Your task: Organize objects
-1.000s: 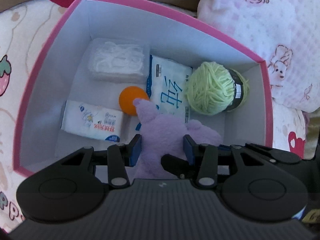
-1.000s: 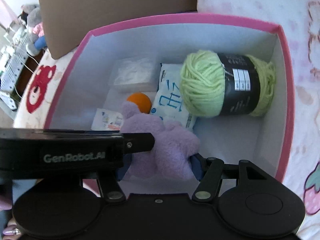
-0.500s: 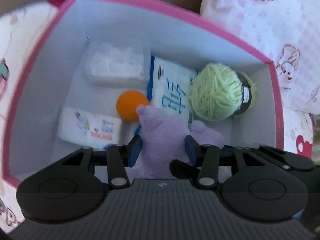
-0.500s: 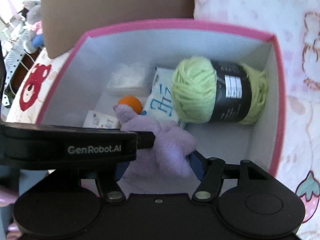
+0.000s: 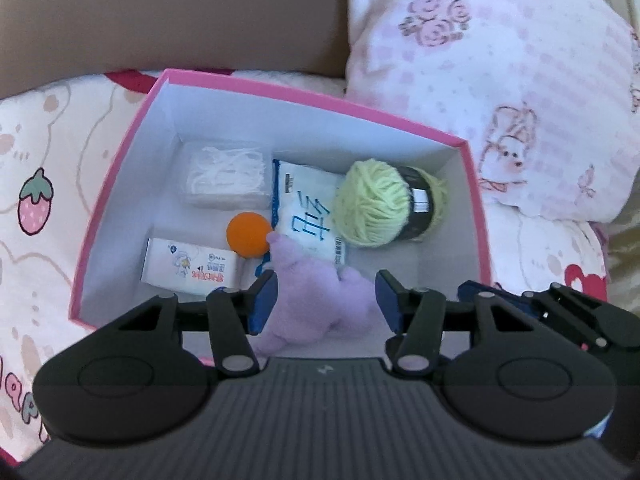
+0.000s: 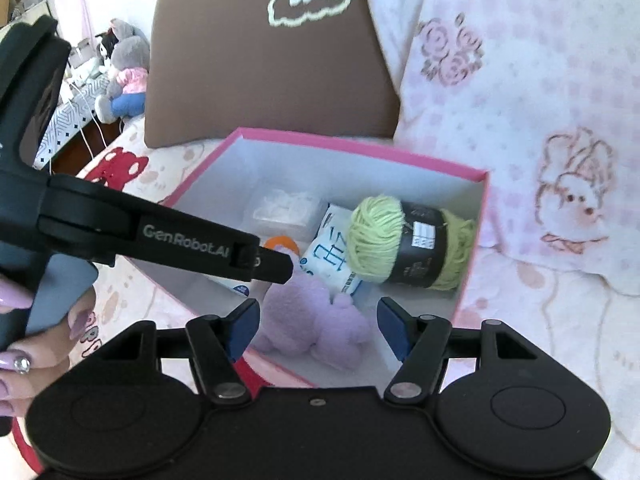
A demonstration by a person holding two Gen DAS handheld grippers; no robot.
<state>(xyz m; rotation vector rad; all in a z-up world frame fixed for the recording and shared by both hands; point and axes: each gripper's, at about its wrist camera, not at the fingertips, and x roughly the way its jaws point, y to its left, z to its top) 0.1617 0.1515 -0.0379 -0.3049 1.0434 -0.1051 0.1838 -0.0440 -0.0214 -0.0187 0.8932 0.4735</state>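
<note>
one purple plush toy (image 5: pixel 312 300) lying inside the pink box (image 5: pixel 120 184) at its near side, long axis running from the near wall toward the middle, one rounded tip pointing at the orange ball (image 5: pixel 248 234) and touching it. seen below and between the blue pads of the left tool (image 5: pixel 325 300), jaws spread wide, neither pad clearly pressing on the plush. same plush (image 6: pixel 316 320) also between the pads of the right tool (image 6: pixel 318 326), likewise wide apart with gaps on both sides, holding nothing.

counted in the box: one plush, one orange ball, one skein of pale green yarn (image 5: pixel 380 210) with a black band, lying on its side along the far right wall; two white packets, namely one with blue characters (image 5: pixel 308 220) in the middle and one smaller printed packet (image 5: pixel 190 266) at the left; one clear case of white bits (image 5: pixel 226 178) in the far left corner.

box resting on a bed with a strawberry-print sheet (image 5: pixel 36 208), a pink pillow (image 5: pixel 500 80) beside it.
</note>
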